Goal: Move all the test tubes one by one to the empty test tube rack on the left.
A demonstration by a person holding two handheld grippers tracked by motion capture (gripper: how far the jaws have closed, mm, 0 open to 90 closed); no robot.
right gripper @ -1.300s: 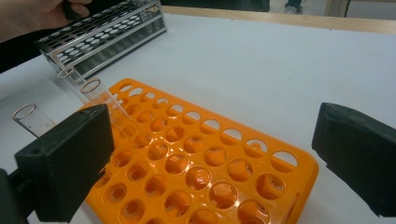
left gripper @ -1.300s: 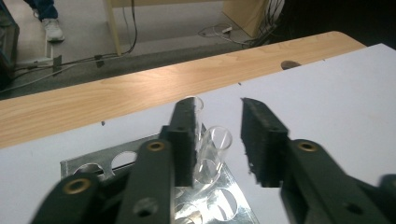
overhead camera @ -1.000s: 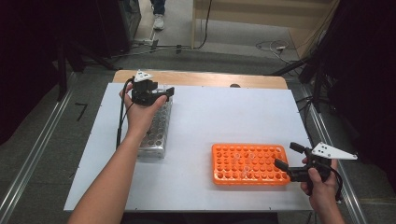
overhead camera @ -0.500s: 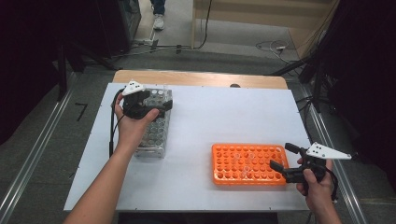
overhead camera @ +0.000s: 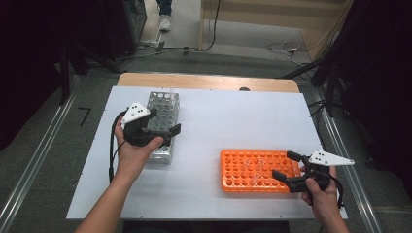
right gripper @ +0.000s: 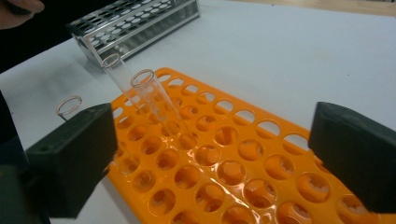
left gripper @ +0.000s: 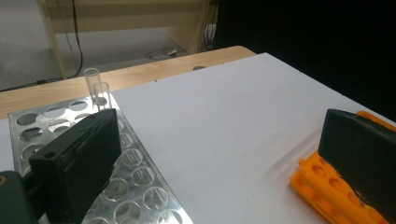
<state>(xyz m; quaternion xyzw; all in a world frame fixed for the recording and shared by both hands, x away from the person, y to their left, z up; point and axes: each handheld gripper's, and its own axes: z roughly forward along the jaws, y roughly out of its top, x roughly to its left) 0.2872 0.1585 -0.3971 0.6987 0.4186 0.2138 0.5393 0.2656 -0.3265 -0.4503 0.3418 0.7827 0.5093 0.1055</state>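
A silver metal tube rack (overhead camera: 163, 99) stands at the left of the white table (overhead camera: 233, 116). My left gripper (overhead camera: 165, 124) hovers over its near half, open; its jaws have just been opening and nothing is between them. In the left gripper view the jaws (left gripper: 219, 158) stand wide above the metal rack (left gripper: 140, 172), and two clear glass tubes (left gripper: 98, 88) stand at its far end. My right gripper (overhead camera: 286, 166) is open at the right end of the orange rack (overhead camera: 252, 170). Three clear tubes (right gripper: 149, 93) lean in the orange rack (right gripper: 224, 154) ahead of the right gripper (right gripper: 215, 158).
A wooden table edge (overhead camera: 209, 81) runs behind the white top. Cables lie on the floor (overhead camera: 286, 48) beyond it, and dark equipment stands at both sides. A metal rail (overhead camera: 29, 170) runs along the left of the table.
My left hand has drawn back along the metal rack, from its far end toward the person, with the jaws wider apart. The right hand has stayed at the orange rack.
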